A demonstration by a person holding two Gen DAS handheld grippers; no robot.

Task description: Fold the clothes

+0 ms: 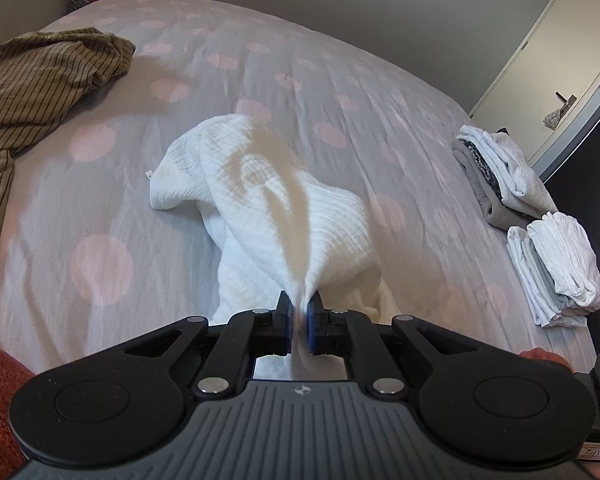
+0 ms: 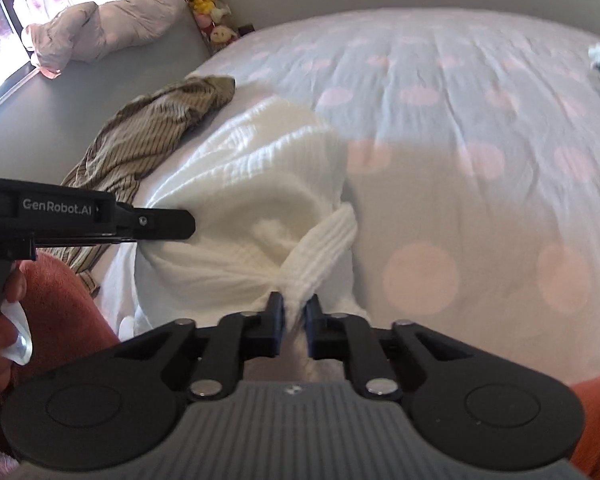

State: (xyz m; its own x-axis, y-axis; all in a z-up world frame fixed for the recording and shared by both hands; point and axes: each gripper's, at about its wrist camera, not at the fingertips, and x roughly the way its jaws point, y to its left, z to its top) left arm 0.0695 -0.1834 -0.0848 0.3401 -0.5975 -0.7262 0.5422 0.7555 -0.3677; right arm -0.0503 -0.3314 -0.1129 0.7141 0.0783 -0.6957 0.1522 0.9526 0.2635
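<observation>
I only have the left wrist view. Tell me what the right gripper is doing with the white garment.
Observer: The right gripper is shut on a ribbed strip of the white garment, which twists up from the jaws like a band.
Operator: Report where my left gripper sits relative to that.
Observer: From the right wrist view, the left gripper comes in from the left side and bites the garment's near left part.
Operator: Say what lies past the striped shirt.
Observer: Beyond the striped shirt there is a pink pillow by a window, and a row of soft toys against the wall.
</observation>
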